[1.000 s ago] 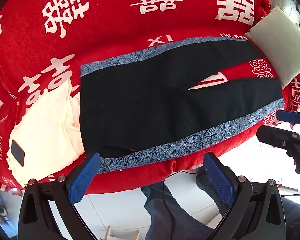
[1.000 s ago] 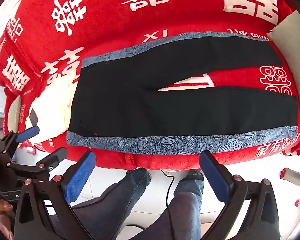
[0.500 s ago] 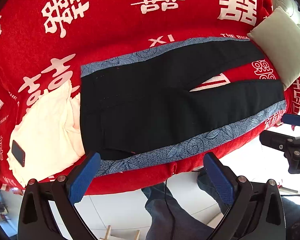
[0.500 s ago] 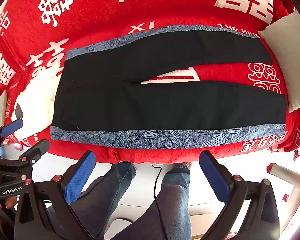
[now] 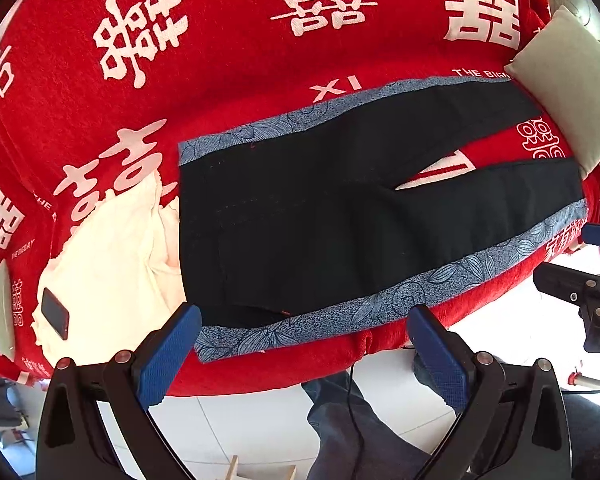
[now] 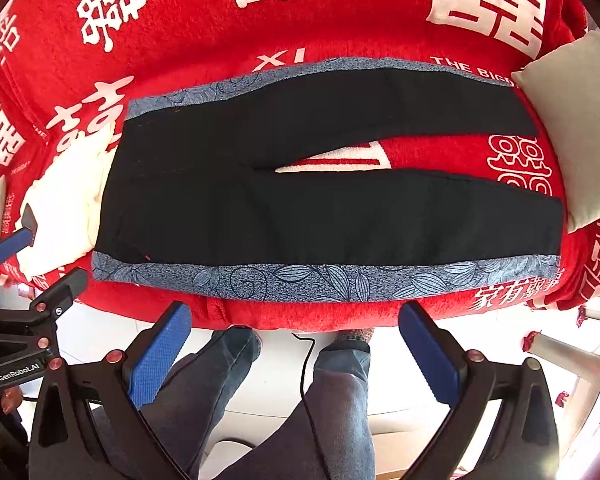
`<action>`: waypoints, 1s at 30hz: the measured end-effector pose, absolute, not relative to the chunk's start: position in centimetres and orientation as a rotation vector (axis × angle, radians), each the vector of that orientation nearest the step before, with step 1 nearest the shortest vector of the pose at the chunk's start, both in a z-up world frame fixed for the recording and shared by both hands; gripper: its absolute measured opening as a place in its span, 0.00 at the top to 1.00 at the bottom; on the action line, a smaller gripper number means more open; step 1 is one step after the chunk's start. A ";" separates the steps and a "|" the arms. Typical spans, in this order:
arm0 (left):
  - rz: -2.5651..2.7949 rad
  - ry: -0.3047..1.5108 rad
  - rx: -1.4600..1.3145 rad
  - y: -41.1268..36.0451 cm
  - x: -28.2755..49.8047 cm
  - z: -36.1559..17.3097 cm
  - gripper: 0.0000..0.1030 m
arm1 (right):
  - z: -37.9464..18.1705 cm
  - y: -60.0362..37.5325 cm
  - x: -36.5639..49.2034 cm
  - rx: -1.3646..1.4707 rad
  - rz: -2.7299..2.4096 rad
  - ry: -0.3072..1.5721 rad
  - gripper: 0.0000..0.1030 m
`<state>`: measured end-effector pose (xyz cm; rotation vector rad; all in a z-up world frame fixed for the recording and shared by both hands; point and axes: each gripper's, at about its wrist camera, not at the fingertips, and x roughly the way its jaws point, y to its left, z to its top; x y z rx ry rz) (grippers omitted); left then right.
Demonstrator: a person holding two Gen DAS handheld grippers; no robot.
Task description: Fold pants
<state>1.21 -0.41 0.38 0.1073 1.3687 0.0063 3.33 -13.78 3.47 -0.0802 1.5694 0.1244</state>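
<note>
1. The black pants (image 5: 340,216) (image 6: 320,184) lie flat and unfolded on a red blanket (image 5: 228,64) (image 6: 204,20), legs parted, waist to the left, beside a cream cloth (image 5: 108,248)
2. The left gripper (image 5: 304,352) hovers over the near waist corner, jaws spread wide, holding nothing
3. The right gripper (image 6: 296,352) hangs before the near leg's patterned edge, jaws likewise released

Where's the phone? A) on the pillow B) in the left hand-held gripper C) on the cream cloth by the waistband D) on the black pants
C: the phone lies on the cream cloth next to the waistband end of the pants, and no gripper touches it.
</note>
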 end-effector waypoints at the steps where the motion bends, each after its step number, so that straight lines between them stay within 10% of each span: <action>1: 0.008 1.370 0.105 -0.4 1.3 0.4 0.00 | 3.4 -13.8 3.3 -0.083 0.124 1.570 0.00; 30: 0.063 1.378 0.149 -0.8 1.8 0.1 0.00 | 3.0 -13.8 4.4 -0.079 0.133 1.571 0.00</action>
